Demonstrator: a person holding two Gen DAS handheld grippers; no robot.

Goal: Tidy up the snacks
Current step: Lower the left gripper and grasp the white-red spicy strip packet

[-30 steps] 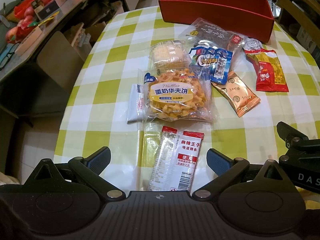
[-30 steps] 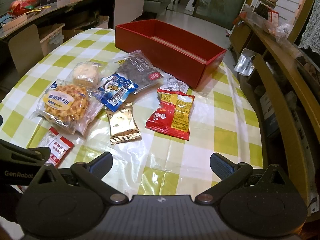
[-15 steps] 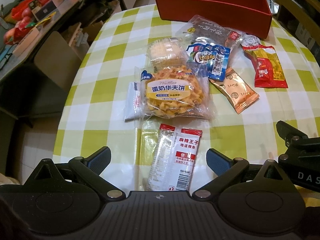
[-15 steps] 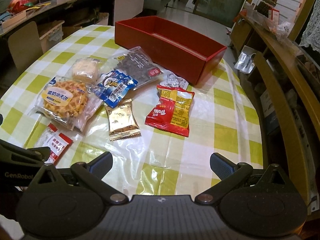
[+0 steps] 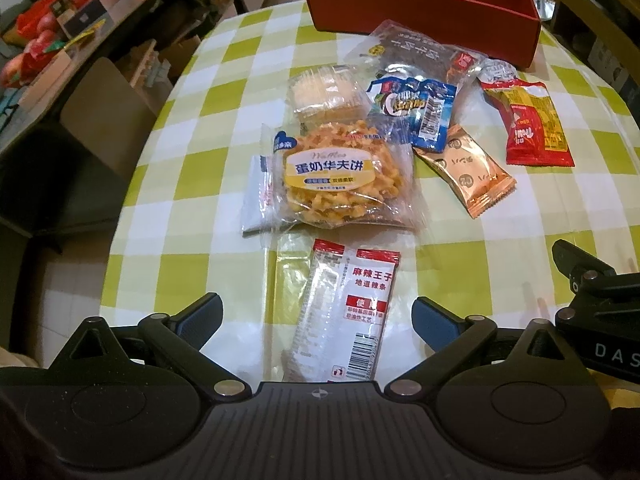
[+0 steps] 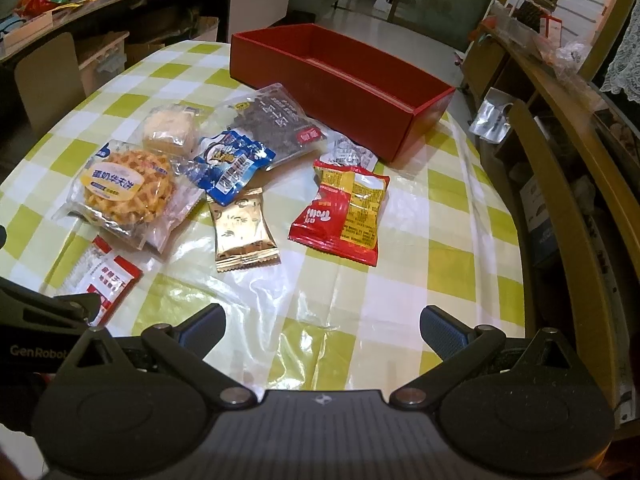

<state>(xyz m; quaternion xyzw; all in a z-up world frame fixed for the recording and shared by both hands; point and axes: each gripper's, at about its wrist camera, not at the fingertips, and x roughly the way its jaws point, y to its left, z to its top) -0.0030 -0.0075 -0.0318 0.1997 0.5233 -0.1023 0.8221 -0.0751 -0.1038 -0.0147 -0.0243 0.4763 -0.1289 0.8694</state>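
1. The table (image 6: 440,216) is the largest thing, covered with a green-and-white checked cloth under clear plastic.
2. The red box (image 6: 360,92) stands at the far side of the table, open-topped; nothing shows inside it from these views.
3. The left gripper (image 5: 316,312) hangs low over the near edge, jaws spread wide and holding nothing. Its arm, seen from the right wrist view, reads "GenRobot".
4. The right gripper (image 6: 322,322) is likewise wide apart and empty over bare cloth. Its side, seen from the left wrist view, shows "DAS".
5. The waffle pack (image 5: 340,180), clear with a yellow label reading "蛋奶华夫饼", lies mid-table, overlapping a white packet (image 5: 254,200) at its left.
6. The dark snack bag (image 6: 276,120), clear with black contents and a small red tag, lies just before the box.
7. The red-and-yellow packet (image 6: 344,212) lies alone to the right; its white lettering is unclear.
8. The white-and-red sachet (image 5: 344,312), printed "麻辣王子", lies between the left gripper's fingers, untouched, barcode towards the camera.
9. The blue packet (image 5: 420,112) with a barcode rests on the dark bag's near edge.
10. The pale cake pack (image 5: 326,94) sits behind the waffle.
11. The gold wrapper (image 6: 244,232) lies just in front of the blue packet.
12. A small silvery packet (image 6: 348,154) touches the box wall.
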